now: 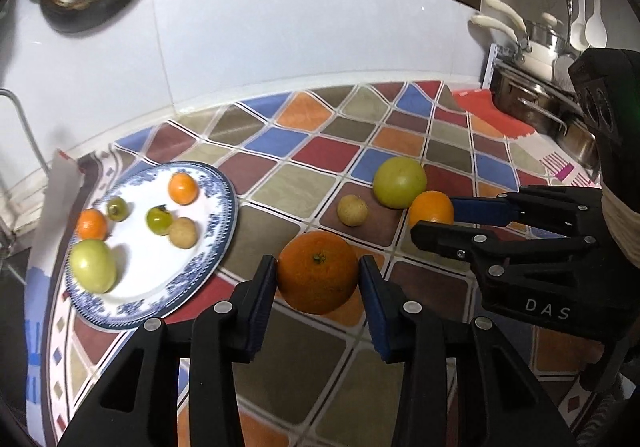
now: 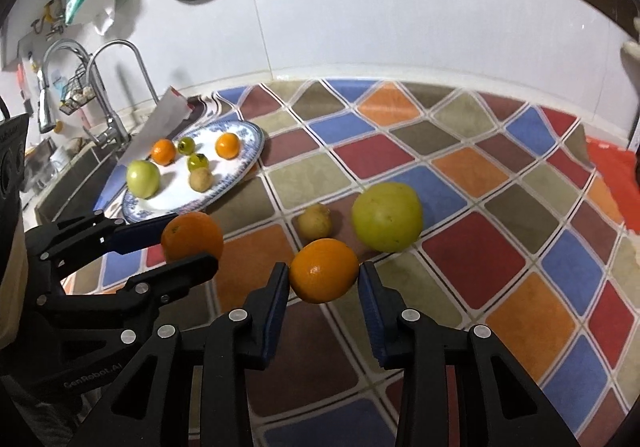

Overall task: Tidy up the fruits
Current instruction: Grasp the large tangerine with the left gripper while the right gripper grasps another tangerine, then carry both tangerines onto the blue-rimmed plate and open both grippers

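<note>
Left gripper: you hold it with its two pads against either side of a large orange, pinching it just beside the plate's near rim; whether the fruit is lifted off the cloth cannot be told.

Right gripper: you have its fingers spread around a smaller orange; the left pad is at the fruit's side, the right pad shows a slight gap, so a grip cannot be confirmed.

Plate, blue-and-white patterned rim, on the left of the counter near the sink. Contents: two small oranges, one large green apple, two small green tomatoes, one tan round fruit.

Loose on the patchwork tablecloth: one large green apple and one tan round fruit, near each other, just beyond the smaller orange.

Background: a faucet at the sink, steel pots at the right end of the counter, a white tiled wall.
</note>
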### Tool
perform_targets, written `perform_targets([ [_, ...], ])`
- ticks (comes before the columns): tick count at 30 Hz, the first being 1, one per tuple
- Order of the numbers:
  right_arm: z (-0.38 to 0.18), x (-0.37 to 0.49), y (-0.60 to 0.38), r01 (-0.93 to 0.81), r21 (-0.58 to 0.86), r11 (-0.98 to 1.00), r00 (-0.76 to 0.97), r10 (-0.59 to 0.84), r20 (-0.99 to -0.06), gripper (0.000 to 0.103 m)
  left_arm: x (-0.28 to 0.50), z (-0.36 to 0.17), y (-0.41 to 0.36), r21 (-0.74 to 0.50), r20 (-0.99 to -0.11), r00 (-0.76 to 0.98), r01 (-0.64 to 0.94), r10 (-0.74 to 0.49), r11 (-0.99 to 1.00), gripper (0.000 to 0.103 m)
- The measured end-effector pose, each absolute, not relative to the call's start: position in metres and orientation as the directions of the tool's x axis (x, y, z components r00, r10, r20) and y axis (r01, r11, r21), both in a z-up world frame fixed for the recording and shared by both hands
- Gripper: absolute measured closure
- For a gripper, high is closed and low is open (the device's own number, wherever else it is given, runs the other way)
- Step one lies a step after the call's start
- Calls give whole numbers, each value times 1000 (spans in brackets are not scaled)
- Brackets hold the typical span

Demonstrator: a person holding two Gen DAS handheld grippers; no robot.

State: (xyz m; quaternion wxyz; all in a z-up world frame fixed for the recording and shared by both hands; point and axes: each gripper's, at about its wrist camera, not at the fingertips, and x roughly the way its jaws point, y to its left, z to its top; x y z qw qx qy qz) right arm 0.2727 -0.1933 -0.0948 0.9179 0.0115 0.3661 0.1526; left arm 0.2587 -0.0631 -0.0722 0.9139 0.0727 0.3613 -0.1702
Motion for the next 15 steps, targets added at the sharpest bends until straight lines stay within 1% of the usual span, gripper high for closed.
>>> perform_targets([
  [15,-51,226,-168,-309,90,947,758,303,-578,67,210,-27,-32,39,-580,781,309,-230,950,62],
])
